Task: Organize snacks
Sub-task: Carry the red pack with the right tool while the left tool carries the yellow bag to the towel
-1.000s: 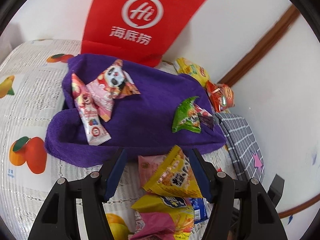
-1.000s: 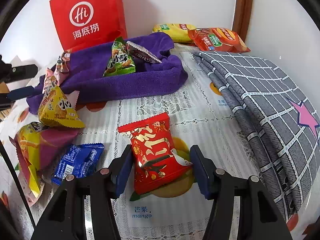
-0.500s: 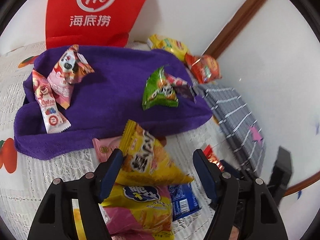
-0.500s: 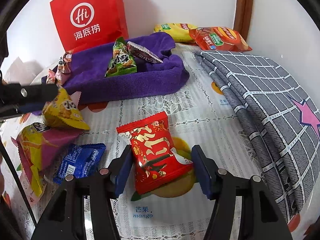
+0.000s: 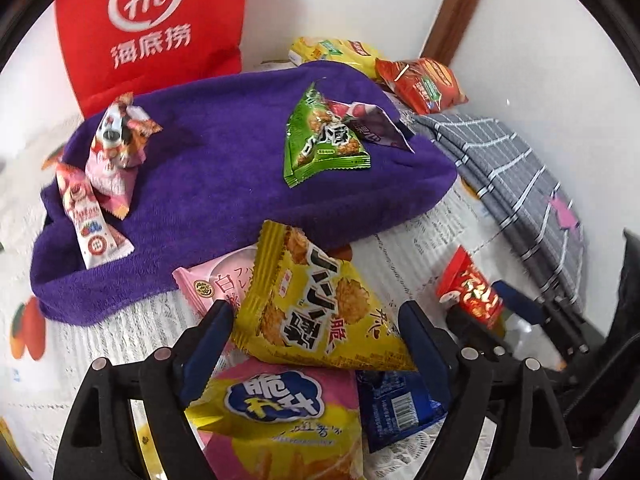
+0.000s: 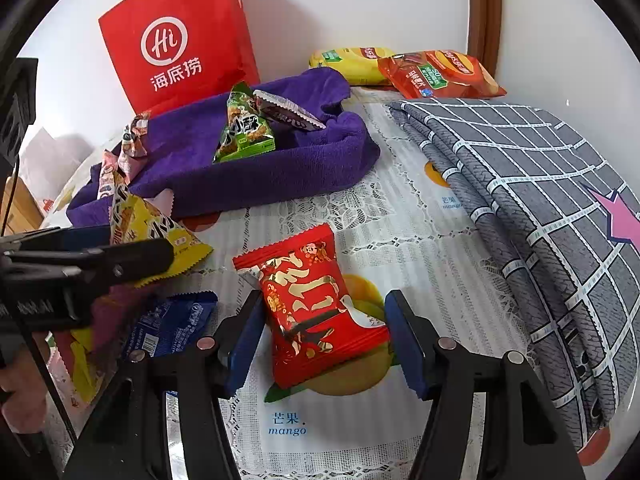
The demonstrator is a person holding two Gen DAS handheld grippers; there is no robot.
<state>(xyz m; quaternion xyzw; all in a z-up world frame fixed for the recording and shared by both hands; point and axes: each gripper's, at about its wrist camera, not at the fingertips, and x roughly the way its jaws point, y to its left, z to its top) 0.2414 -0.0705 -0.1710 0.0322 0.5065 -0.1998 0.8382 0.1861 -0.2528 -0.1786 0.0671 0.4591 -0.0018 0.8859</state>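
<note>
Seen through the left wrist camera only, a pink and yellow chip bag (image 5: 276, 412) and a pale pink packet (image 5: 218, 284) are found in front of the purple towel (image 5: 216, 184), under the yellow triangular snack (image 5: 316, 304). That snack is framed by the left gripper (image 5: 316, 340), whose jaws have just been opening and stand wide, neither pad seen pressing on it. In the right wrist view the lace tablecloth (image 6: 400, 216) with its mango print is shown, and the red packet (image 6: 316, 300) lies on it in front of the towel, between the parted jaws of the right gripper (image 6: 324, 336), which have just been opening slightly; contact cannot be told. Compared with a second ago, the towel is seen further left and the right gripper's view is unchanged.
</note>
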